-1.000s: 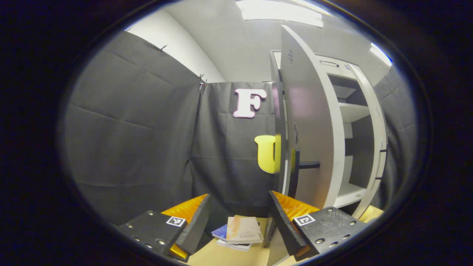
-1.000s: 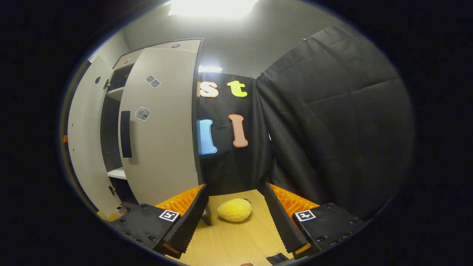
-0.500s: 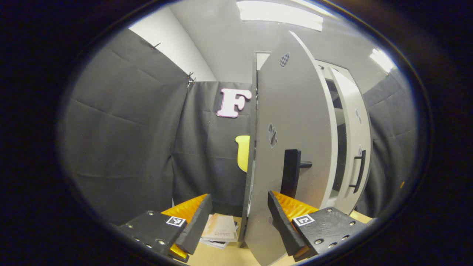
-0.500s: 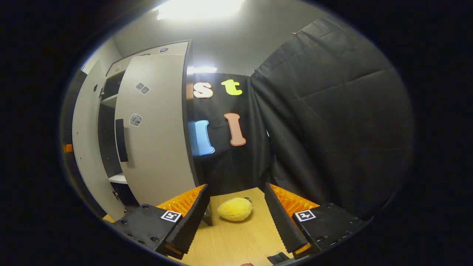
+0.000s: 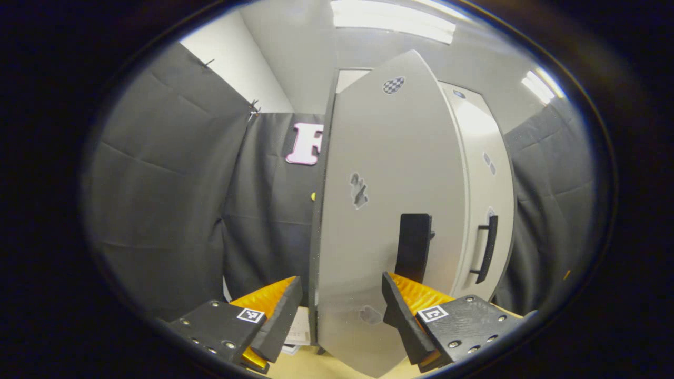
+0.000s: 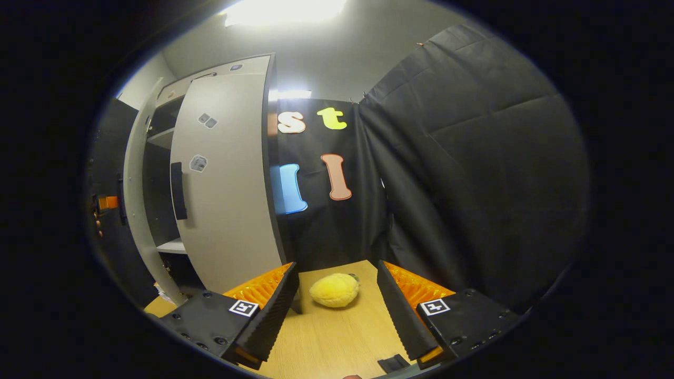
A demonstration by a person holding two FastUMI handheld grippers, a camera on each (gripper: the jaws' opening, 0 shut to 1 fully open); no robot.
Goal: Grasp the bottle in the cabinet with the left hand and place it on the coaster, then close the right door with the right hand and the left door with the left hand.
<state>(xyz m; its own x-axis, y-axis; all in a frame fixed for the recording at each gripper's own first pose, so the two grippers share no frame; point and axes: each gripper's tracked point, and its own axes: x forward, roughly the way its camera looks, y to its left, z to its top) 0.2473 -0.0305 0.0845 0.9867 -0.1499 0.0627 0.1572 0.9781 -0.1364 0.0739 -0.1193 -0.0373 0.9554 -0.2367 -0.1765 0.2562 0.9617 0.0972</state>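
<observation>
The cabinet's left door (image 5: 379,200) stands close in front in the left gripper view, its outer face toward me and its dark handle (image 5: 413,245) just above my right finger. My left gripper (image 5: 339,316) is open, and the door's lower part and hinge-side edge show between its fingers. Whether a finger touches the door I cannot tell. The right door (image 5: 487,173) with its dark handle (image 5: 487,247) lies beside it. In the right gripper view the right door (image 6: 226,179) looks nearly shut, the left door (image 6: 138,200) stands ajar, and shelves show in the gap. My right gripper (image 6: 337,310) hangs open over the wooden table (image 6: 337,342).
A yellow plush fruit (image 6: 334,289) lies on the table just beyond my right gripper. A small black piece (image 6: 392,363) sits at the table's near edge. A stack of books (image 5: 300,331) peeks out left of the door. Black cloth walls close in on both sides.
The left door has swung toward the cabinet and the gap between the doors has narrowed. The books have slipped behind the door. The right gripper has hardly moved.
</observation>
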